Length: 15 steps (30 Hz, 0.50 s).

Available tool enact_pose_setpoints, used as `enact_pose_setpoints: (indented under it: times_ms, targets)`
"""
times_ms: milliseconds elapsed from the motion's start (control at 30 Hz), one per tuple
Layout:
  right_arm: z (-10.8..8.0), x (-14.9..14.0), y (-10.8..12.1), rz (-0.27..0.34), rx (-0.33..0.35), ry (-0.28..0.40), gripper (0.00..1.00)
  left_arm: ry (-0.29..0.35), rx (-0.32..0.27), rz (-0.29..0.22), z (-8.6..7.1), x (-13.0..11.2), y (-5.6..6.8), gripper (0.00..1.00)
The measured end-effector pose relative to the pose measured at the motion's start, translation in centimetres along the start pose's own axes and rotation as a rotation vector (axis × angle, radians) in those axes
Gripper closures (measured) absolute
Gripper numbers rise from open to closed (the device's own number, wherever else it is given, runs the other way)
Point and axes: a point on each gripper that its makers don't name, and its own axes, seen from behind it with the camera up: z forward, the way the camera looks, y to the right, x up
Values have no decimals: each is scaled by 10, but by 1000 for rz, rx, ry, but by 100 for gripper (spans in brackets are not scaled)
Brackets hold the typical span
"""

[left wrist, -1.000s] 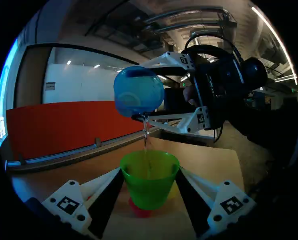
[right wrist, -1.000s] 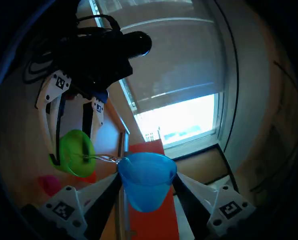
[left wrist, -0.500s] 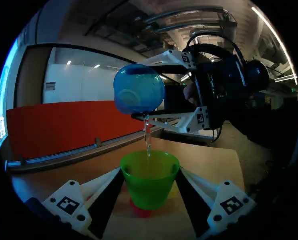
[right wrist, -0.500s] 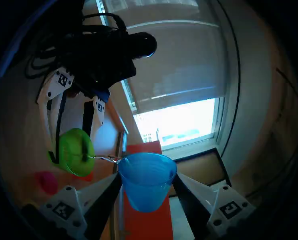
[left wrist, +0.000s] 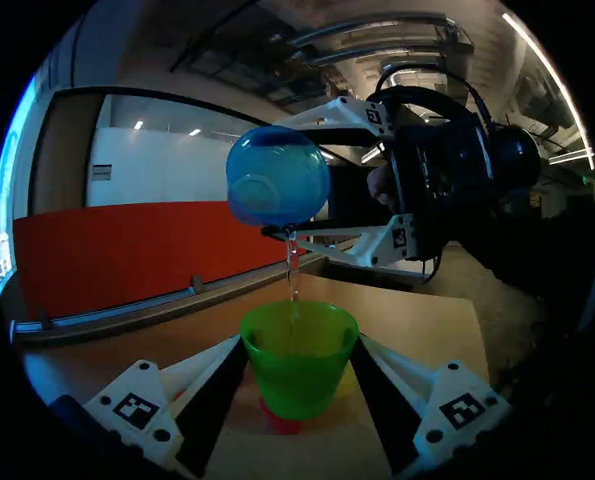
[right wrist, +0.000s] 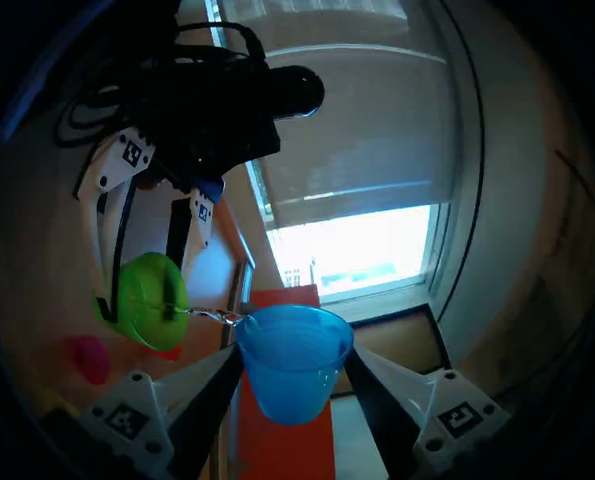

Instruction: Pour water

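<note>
Left gripper view: an orange-red wall panel (left wrist: 137, 248) ran along the far left, behind the wooden counter (left wrist: 425, 328). In the middle, the left hand-held gripper (left wrist: 299, 350) was clamped on an upright green cup (left wrist: 299, 380), one finger pressing each side. Something red (left wrist: 277, 422) and something yellow (left wrist: 345, 386) showed at the cup's base. Straight above it a blue cup (left wrist: 277, 176) lay tipped over, and a thin stream of water (left wrist: 292, 268) fell from its rim into the green cup. Further right, the right hand-held gripper (left wrist: 291, 182) held the blue cup squeezed between both fingers, with a hand (left wrist: 380, 186) behind.

In the right gripper view, the green cup sat at the left in the other gripper, a pink object (right wrist: 85, 358) below it. The blue cup was central, and a bright window (right wrist: 353, 252) lay to the right.
</note>
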Motion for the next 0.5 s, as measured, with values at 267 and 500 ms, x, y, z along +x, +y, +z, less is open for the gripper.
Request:
enact_pose_setpoints:
  times_ms: [267, 500]
  targets:
    - [1, -1, 3, -29, -8, -2, 11, 0, 0, 0, 0, 0, 0, 15]
    - [1, -1, 4, -63, -17, -3, 11, -1, 1, -1, 1, -1, 0, 15]
